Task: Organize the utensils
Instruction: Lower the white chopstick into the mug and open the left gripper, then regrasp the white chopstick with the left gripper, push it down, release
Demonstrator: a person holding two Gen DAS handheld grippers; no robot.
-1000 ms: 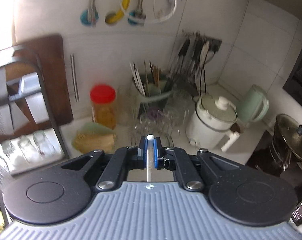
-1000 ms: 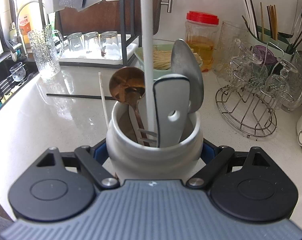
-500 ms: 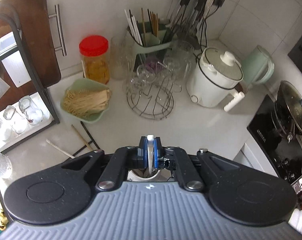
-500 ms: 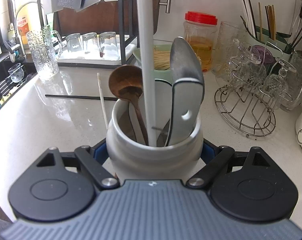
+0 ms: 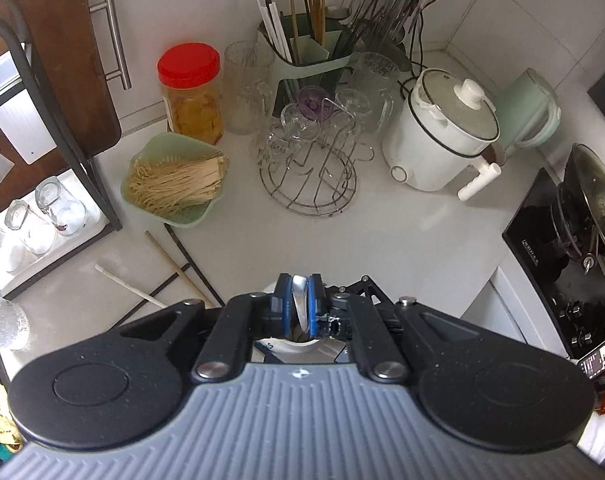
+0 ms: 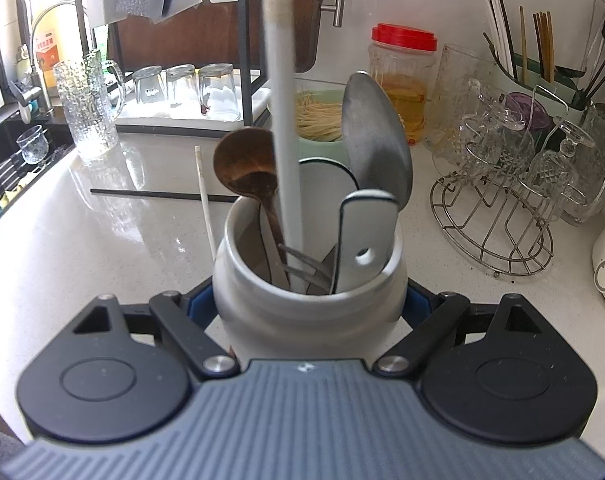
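White stone bench (image 6: 102, 240), kitchen corner, tiled wall behind. Your right gripper (image 6: 308, 300) clasps the grey utensil crock (image 6: 308, 312) from both sides; its blue pads are mostly hidden behind the crock's belly. Inside the crock: a wooden spoon (image 6: 246, 168), a metal spoon (image 6: 376, 148) bowl-up, a grey flat handle with a hole (image 6: 364, 240), and fork tines low down, hard to make out. A long pale handle (image 6: 282, 120) stands in the crock and runs out of the top of the right view, so its upper end is cut off there.

Your left gripper (image 5: 300, 308) is clenched on a thin pale utensil end (image 5: 300, 304), directly above the crock; only a sliver of the rim shows beneath the jaws.

Loose chopsticks (image 5: 170, 264) lie on the bench toward its left edge, near the green dish of sticks (image 5: 174, 184). Your hands are not visible.
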